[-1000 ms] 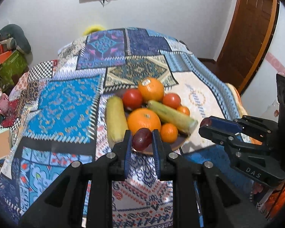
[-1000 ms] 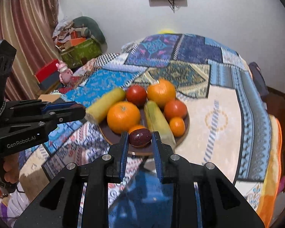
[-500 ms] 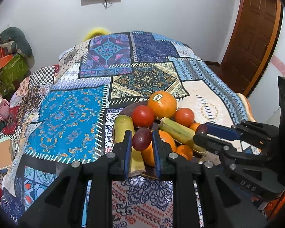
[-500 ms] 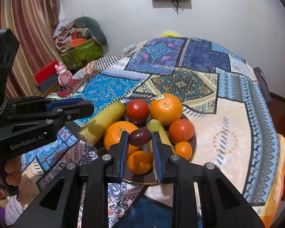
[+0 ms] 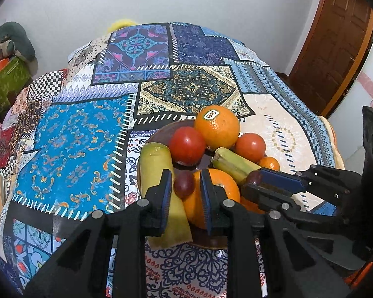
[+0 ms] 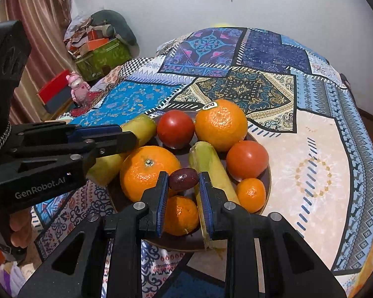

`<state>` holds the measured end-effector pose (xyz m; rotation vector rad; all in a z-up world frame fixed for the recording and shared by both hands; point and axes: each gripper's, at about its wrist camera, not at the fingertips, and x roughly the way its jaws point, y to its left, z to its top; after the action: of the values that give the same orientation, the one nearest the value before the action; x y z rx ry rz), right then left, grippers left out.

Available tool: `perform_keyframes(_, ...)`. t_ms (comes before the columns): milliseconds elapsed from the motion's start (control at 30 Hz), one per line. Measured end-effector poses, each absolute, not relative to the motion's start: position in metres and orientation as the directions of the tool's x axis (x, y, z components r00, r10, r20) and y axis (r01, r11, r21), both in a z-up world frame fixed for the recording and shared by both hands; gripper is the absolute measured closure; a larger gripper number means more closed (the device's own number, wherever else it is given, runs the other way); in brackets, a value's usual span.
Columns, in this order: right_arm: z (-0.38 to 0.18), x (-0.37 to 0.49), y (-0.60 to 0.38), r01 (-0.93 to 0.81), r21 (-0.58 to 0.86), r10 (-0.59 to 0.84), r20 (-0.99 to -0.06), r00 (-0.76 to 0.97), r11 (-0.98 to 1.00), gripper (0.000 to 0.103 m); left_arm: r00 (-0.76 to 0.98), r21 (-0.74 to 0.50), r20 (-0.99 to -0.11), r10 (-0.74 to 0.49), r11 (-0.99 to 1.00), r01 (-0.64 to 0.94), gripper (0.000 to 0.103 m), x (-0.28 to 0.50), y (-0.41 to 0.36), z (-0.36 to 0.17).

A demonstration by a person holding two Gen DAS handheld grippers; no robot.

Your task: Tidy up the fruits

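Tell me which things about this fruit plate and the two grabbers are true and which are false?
1. Each gripper holds a small dark fruit. True: the left gripper pinches one dark fruit, the right gripper another dark fruit.
2. The stickered orange sits at the plate's near edge. False: it sits at the far side.
3. Two red tomatoes lie on the brown plate. True: red tomato, second tomato.
4. The plate stands on bare wood. False: on a patchwork cloth.

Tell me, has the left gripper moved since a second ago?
Yes. The left gripper, holding a dark fruit, went forward over the brown plate.
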<state>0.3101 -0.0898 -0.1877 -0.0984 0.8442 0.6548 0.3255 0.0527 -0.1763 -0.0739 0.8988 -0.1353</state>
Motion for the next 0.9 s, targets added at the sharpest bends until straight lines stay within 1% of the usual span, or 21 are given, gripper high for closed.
perform_keyframes(100,-0.184,0.308,-0.092,-0.57,0.169,0.498,-0.715,0.49,0.804,0.074,0.623,-0.121,-0.769,-0.145,0.989,0.082,0.068,0.322,0.053,-0.173)
perform_keyframes(233,-0.169,0.301,-0.101,-0.563,0.171,0.506,-0.69,0.518,0.809,0.073,0.645,-0.111,-0.752,-0.137,0.99,0.081,0.068,0.311,0.053,-0.161)
perform_keyframes(400,-0.137,0.283,-0.119,-0.551,0.171,0.52,-0.632,0.574,0.817,0.073,0.7,-0.105,-0.704,-0.123,0.992,0.068,0.068,0.283,0.057,-0.132)
perform_keyframes(500,-0.111,0.267,-0.128,-0.555,0.165,0.532,-0.591,0.606,0.815,0.072,0.75,-0.108,-0.653,-0.109,0.993,0.05,0.068,0.26,0.06,-0.106)
perform_keyframes(633,-0.069,0.233,-0.14,-0.555,0.139,0.542,-0.5,0.676,0.82,0.067,0.827,-0.082,-0.558,-0.072,0.996,0.031,0.068,0.221,0.061,-0.064)
perform_keyframes(733,-0.042,0.204,-0.149,-0.552,0.128,0.548,-0.427,0.719,0.824,0.065,0.878,-0.07,-0.474,-0.062,0.997,0.033,0.068,0.184,0.055,-0.029)
perform_keyframes(833,-0.019,0.176,-0.156,-0.549,0.119,0.55,-0.366,0.75,0.827,0.064,0.909,-0.065,-0.411,-0.068,0.997,0.046,0.068,0.154,0.05,-0.004)
perform_keyframes(867,-0.013,0.166,-0.158,-0.545,0.114,0.548,-0.343,0.763,0.83,0.064,0.919,-0.061,-0.387,-0.073,0.997,0.053,0.066,0.142,0.047,0.005)
perform_keyframes(900,-0.007,0.156,-0.16,-0.543,0.109,0.547,-0.324,0.772,0.832,0.061,0.927,-0.06,-0.368,-0.079,0.996,0.061,0.062,0.133,0.045,0.011)
